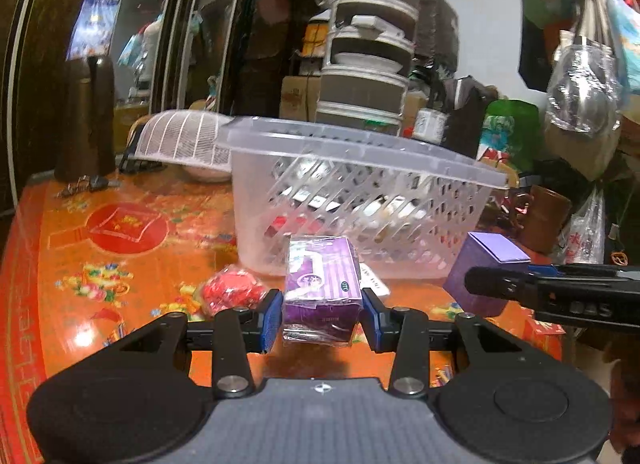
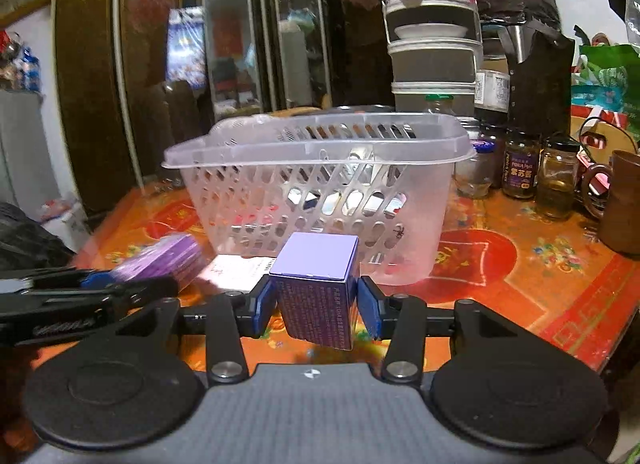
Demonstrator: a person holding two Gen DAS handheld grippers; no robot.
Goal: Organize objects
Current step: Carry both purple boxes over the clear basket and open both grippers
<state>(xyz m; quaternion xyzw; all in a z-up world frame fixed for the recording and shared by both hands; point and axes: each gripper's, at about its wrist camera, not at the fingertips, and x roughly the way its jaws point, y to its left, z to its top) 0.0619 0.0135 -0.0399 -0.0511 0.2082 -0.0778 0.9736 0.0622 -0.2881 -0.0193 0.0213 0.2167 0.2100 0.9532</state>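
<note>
My left gripper (image 1: 322, 318) is shut on a purple plastic-wrapped tissue pack (image 1: 322, 276), its blue pads pressing both sides. My right gripper (image 2: 316, 308) is shut on a small purple box (image 2: 316, 276), which sits slightly tilted between the pads. Both are held just in front of a clear slotted plastic basket (image 1: 360, 152), whose rim (image 2: 320, 152) also shows in the right wrist view. The right wrist view has the tissue pack (image 2: 168, 260) and left gripper (image 2: 100, 288) at left. The left wrist view has the purple box (image 1: 486, 264) at right.
A red crinkly packet (image 1: 232, 292) and a white card (image 2: 236, 270) lie on the orange patterned table by the basket. Glass jars (image 2: 520, 168) and a brown mug (image 2: 620, 204) stand at right. A mesh food cover (image 1: 180, 140) sits behind the basket at left.
</note>
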